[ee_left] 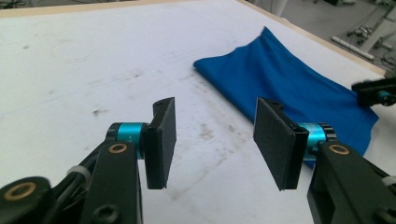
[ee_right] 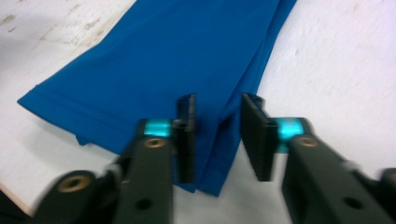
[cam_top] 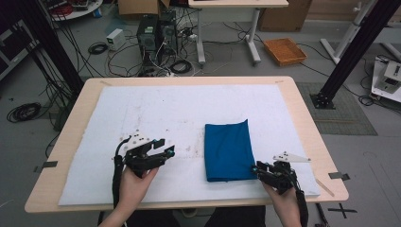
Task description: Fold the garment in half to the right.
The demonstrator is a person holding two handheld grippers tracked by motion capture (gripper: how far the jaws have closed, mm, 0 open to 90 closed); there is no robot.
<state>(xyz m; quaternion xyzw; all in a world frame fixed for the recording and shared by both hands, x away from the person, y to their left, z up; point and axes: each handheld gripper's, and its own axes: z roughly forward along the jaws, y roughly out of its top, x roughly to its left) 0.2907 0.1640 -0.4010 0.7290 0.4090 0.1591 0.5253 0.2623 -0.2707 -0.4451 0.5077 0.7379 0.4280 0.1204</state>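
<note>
A wooden table point(cam_top: 302, 109) is carrying a white mat point(cam_top: 156, 109) that is covering most of its top. A folded blue cloth point(cam_top: 228, 149) is lying flat on the mat, right of centre and toward the near edge. The person's left hand point(cam_top: 135, 184) is holding the left gripper point(cam_top: 166, 147) over bare mat, well apart from the cloth, with its jaws standing wide apart and gripping nothing. The right gripper point(cam_top: 256, 169) is sitting at the cloth's near right corner, its jaws parted on either side of the layered edge without pinching it yet. It looks as though the step in hand is taking hold of that corner. The next move is likely calling for closing on all the layers together.
</note>
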